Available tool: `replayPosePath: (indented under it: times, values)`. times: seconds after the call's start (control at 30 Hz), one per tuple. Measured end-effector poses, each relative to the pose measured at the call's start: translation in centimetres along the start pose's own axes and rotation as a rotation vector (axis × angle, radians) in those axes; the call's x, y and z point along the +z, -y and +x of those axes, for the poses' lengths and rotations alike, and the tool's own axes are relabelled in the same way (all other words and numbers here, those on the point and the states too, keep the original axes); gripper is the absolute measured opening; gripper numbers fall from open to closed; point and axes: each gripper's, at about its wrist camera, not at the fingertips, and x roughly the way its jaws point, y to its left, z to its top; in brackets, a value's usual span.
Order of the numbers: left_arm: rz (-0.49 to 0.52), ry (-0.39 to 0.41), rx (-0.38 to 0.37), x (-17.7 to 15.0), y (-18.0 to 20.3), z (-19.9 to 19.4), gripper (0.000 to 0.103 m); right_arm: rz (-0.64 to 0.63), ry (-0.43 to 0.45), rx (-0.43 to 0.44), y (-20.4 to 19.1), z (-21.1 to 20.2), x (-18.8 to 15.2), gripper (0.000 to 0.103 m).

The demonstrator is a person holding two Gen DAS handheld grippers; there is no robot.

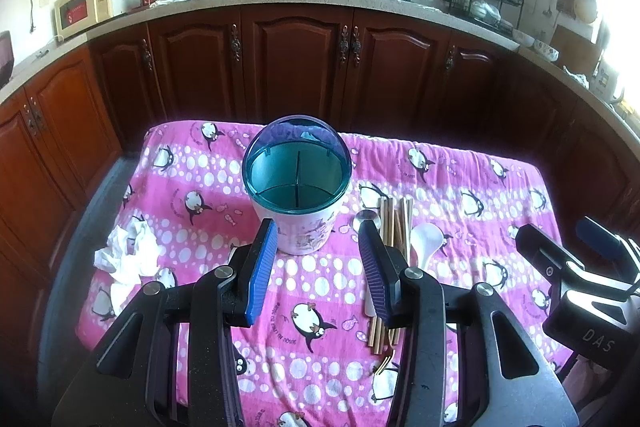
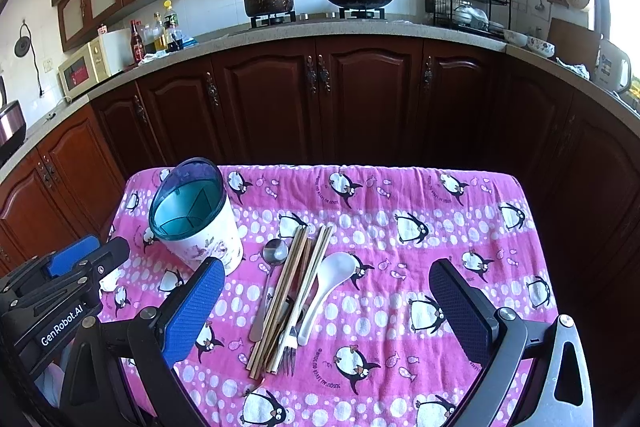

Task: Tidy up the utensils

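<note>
Utensil holder (image 2: 196,223): white cylinder, teal divided insert, upright, lid tipped back; sits at 10 o'clock on the cloth. Chopsticks (image 2: 288,291), metal spoon (image 2: 268,279), white ladle-spoon (image 2: 326,287) and fork (image 2: 288,343) lie bundled at 4 o'clock of it, handles near.

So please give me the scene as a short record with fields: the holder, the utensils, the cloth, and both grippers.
holder: utensil holder, upright, lid open, compartments empty
utensils: metal spoon, chopsticks, white spoon and fork, in one pile beside the holder
surface: pink penguin cloth
other: crumpled tissue
left gripper: open, holds nothing
right gripper: open, holds nothing
</note>
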Motion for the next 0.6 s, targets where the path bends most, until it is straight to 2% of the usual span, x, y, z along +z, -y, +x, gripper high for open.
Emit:
replayPosePath:
  times: [0.6]
  values:
    - [0.009,-0.015,0.025,0.0,0.2,1.0,0.042,0.012,-0.049,0.034,0.4,1.6,-0.6,0.102]
